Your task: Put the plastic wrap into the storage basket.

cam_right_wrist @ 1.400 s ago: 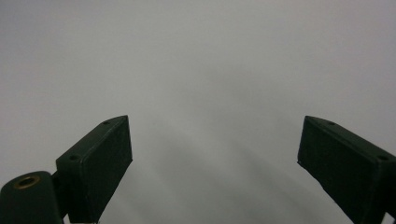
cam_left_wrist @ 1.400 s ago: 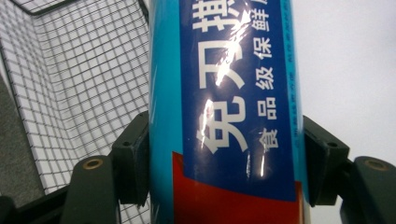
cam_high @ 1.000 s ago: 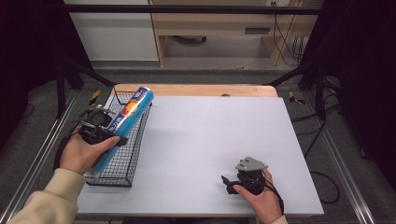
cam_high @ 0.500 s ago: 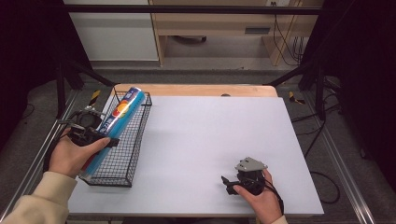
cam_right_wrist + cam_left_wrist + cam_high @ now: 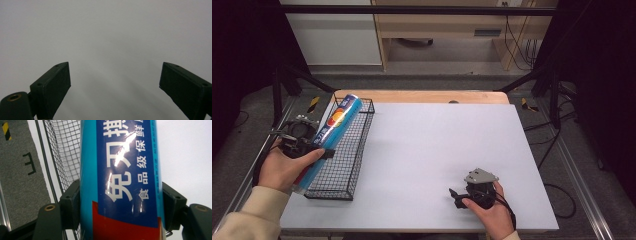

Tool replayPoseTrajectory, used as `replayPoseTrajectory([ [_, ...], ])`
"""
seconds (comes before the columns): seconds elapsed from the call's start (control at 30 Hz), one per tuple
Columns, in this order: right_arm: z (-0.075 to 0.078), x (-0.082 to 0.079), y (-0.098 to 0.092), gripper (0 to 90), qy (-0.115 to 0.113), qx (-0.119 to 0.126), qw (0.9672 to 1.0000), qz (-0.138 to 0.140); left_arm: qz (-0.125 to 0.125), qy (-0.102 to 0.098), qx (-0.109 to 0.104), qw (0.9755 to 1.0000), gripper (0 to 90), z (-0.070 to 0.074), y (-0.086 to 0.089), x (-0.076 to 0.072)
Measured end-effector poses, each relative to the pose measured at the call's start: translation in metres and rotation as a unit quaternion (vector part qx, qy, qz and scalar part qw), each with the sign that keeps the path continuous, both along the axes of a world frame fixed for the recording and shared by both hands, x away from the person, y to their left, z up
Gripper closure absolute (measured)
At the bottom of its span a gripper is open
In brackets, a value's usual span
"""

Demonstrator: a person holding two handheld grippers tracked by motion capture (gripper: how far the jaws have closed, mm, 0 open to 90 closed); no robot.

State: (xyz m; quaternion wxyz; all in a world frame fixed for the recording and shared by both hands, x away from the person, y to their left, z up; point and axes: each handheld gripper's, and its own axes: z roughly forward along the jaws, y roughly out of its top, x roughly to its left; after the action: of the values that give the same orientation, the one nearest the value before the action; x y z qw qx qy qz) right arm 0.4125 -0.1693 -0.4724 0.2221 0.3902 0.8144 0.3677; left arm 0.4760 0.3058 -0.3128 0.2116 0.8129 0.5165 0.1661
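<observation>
A long blue tube (image 5: pixel 333 129) with a red band and white characters is held at a slant along the left side of the black wire basket (image 5: pixel 356 150). My left gripper (image 5: pixel 316 148) is shut on the tube near its lower half. In the left gripper view the tube (image 5: pixel 125 170) sits clamped between both jaws, above the basket's mesh (image 5: pixel 63 150). I cannot tell whether the tube touches the basket. My right gripper (image 5: pixel 455 195) rests on the white table (image 5: pixel 437 140) near the front right. In the right gripper view its jaws (image 5: pixel 115 87) stand open with nothing between them.
The basket stands at the table's left edge, beside a metal rail and grey floor (image 5: pixel 20 175). A wooden strip (image 5: pixel 422 96) runs along the table's far edge. Dark frame legs and cables stand beyond the table on both sides.
The left hand has carried the tube a little to the left and lower along the basket's left side. The right hand has stayed put.
</observation>
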Motion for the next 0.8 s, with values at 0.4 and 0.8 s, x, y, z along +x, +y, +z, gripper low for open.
replayPoseTrajectory([
  [0.4, 0.000, 0.000, 0.000, 10.3, 0.000, 0.000, 1.0000, 0.000, 0.008, 0.003, 0.000, 1.0000, 31.9, 0.001, 0.010, -0.004],
  [0.8, 0.000, 0.000, 0.000, 10.3, 0.001, 0.000, 1.0000, 0.001, 0.014, 0.008, -0.001, 0.9999, 31.9, -0.003, 0.015, -0.005],
])
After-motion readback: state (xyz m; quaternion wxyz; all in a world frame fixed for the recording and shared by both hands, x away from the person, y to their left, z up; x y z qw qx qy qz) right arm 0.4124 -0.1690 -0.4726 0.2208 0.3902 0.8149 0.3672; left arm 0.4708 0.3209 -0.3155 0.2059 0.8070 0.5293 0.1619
